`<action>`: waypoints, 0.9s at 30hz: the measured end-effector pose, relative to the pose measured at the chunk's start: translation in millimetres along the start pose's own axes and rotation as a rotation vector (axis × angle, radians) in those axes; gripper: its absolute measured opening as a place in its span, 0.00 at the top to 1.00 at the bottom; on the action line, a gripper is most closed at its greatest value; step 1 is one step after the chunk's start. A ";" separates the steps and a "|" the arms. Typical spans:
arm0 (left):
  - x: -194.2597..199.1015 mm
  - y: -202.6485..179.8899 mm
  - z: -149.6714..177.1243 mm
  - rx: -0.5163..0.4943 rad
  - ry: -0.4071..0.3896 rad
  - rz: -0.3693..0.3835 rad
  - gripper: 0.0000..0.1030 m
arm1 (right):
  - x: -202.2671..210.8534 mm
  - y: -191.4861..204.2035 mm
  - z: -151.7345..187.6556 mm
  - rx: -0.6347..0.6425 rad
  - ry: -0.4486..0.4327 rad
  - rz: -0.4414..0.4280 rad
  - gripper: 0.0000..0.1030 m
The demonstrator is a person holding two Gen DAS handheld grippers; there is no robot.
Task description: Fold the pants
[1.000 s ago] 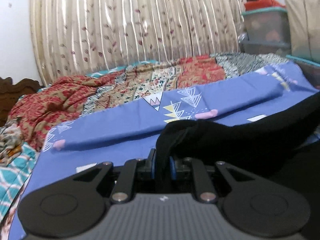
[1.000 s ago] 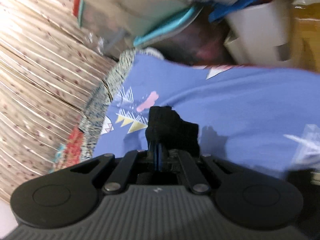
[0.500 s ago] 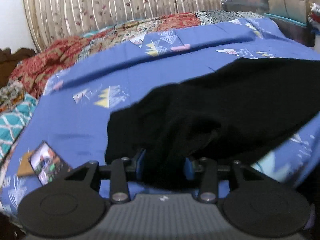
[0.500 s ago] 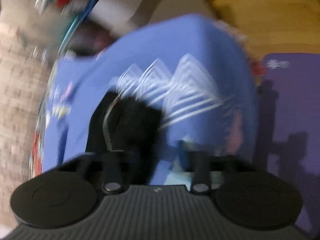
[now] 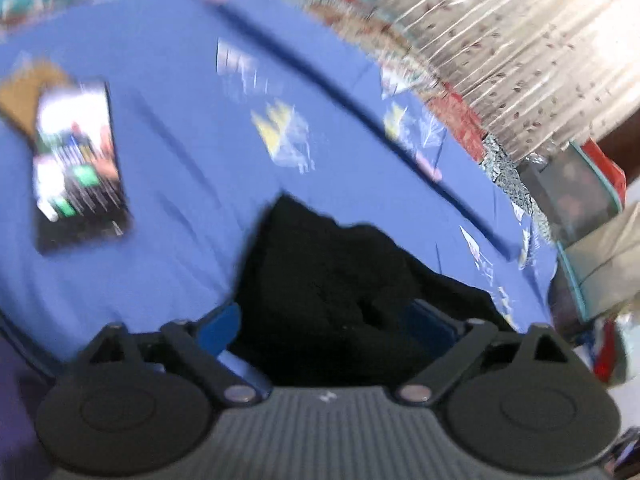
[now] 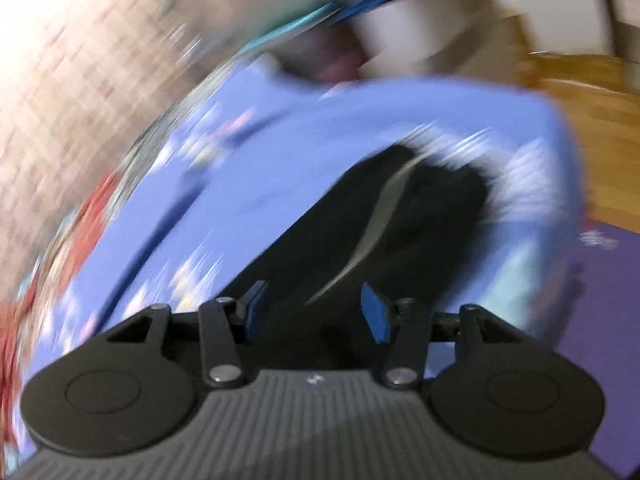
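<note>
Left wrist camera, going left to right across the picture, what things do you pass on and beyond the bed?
Phone → black pants → curtain → storage box. All of it lies on or behind the blue bedsheet.

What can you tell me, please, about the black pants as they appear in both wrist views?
The black pants are a dark, soft-looking fabric lying rumpled on the blue patterned bedsheet. In the right wrist view a pale curved stripe runs along them. Cloth lies between the spread fingers of the left gripper and the right gripper; neither is closed on it. Motion blur hides finer detail.
</note>
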State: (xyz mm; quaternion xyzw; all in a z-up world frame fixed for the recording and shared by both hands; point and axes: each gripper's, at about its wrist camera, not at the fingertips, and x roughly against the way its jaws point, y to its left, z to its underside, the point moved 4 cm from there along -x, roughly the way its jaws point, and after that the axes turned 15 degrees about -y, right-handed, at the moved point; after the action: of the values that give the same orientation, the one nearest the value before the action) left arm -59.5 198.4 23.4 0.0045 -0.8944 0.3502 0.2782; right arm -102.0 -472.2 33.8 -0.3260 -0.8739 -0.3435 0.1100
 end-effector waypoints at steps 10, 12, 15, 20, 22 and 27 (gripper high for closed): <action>35.0 -25.3 1.0 -0.511 -0.292 -0.206 0.87 | 20.3 164.2 117.0 0.318 0.424 -0.547 0.50; 26.7 -4.9 9.7 -0.443 -0.203 -0.254 0.84 | 40.3 210.6 144.9 0.436 0.506 -0.728 0.50; 29.8 6.6 17.3 -0.317 -0.175 -0.240 0.55 | 63.0 266.9 180.8 0.536 0.567 -0.931 0.51; 41.3 6.0 18.5 -0.262 -0.183 -0.216 0.45 | 69.6 306.2 259.8 0.670 0.762 -1.026 0.53; 46.4 3.8 9.8 -0.257 -0.214 -0.223 0.45 | 50.6 293.0 296.0 0.796 0.794 -0.907 0.52; 45.7 -31.6 -7.2 -0.273 -0.269 -0.165 0.45 | 40.3 265.2 247.3 0.487 0.776 -0.918 0.51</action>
State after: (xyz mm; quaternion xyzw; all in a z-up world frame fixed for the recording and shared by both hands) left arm -88.1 187.6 70.3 0.0870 -0.9592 0.1979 0.1819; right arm 46.2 -139.8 7.8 0.2627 -0.8740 -0.2405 0.3306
